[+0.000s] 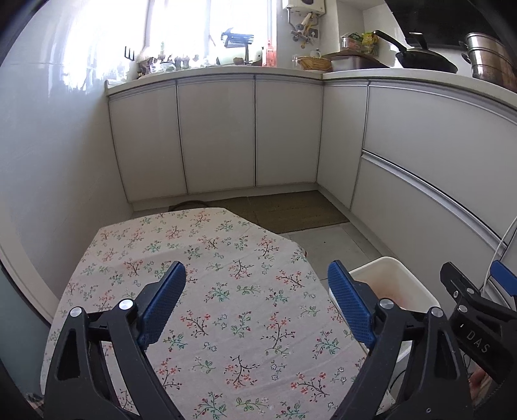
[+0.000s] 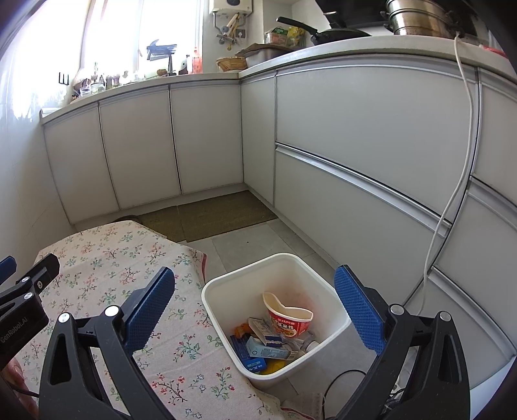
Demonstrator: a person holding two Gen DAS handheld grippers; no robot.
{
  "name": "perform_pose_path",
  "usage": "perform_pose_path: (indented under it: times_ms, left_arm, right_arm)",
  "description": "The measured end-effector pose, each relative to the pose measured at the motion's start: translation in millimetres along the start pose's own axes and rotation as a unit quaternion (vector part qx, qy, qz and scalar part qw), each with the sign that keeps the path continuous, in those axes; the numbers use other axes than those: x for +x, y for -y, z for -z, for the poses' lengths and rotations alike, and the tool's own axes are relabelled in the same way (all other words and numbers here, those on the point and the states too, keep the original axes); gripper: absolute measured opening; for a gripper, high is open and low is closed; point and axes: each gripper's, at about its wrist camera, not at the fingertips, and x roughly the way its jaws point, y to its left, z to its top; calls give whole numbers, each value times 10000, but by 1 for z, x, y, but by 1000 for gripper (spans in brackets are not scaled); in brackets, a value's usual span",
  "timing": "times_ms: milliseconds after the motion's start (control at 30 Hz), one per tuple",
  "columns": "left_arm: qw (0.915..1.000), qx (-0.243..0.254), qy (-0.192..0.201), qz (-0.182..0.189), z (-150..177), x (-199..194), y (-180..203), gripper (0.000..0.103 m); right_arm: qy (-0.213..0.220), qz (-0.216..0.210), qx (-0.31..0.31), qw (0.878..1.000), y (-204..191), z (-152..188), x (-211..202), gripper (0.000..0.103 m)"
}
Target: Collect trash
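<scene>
Trash: crumpled red-and-white noodle cup (image 2: 288, 318), lying tipped with its mouth toward upper left, red band printed with white Chinese characters, not fully legible. Beside and below it, blue-and-white cartons (image 2: 266, 349) lying flat, long sides running roughly left to right; print too small to read. Orange and yellow scraps at the bottom.

Container: white square bin (image 2: 223, 284), upright on the grey tile floor, just beside the table edge. All trash sits inside it.

Left gripper (image 1: 257, 302): blue pads wide apart, nothing between them, above the tablecloth. Body reads "GenRobot.AI" in the right wrist view.

Right gripper (image 2: 255, 311): pads spread wide, empty, above the bin. Body reads "DAS" in the left wrist view.

Surface: table with floral cloth (image 1: 206, 258), bare.

Room: kitchen corner, pale grey cabinets (image 2: 206, 135), brown mat (image 2: 213, 216), white cable (image 2: 452, 200) hanging from the counter, black pan (image 1: 423, 59), steel pots (image 1: 488, 59), bright window (image 1: 206, 26).
</scene>
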Motion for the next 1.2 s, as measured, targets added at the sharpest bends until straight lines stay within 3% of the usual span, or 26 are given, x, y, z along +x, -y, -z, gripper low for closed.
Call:
perform_pose_path:
  times_ms: [100,233,1200]
  left_arm:
    - [10000,19,-13,32,1,0,2,84]
    - [9998,-137,-138,14,-1,3,-4,96]
    - [9993,-207,-321,23,-1,7,-4,96]
  right_arm:
    - [-8,-2,-10,10000,0,-2,1,96]
    - [15,23,46,10000,2,-4,1,96]
    - [37,19,36,10000,0,-5,0,96]
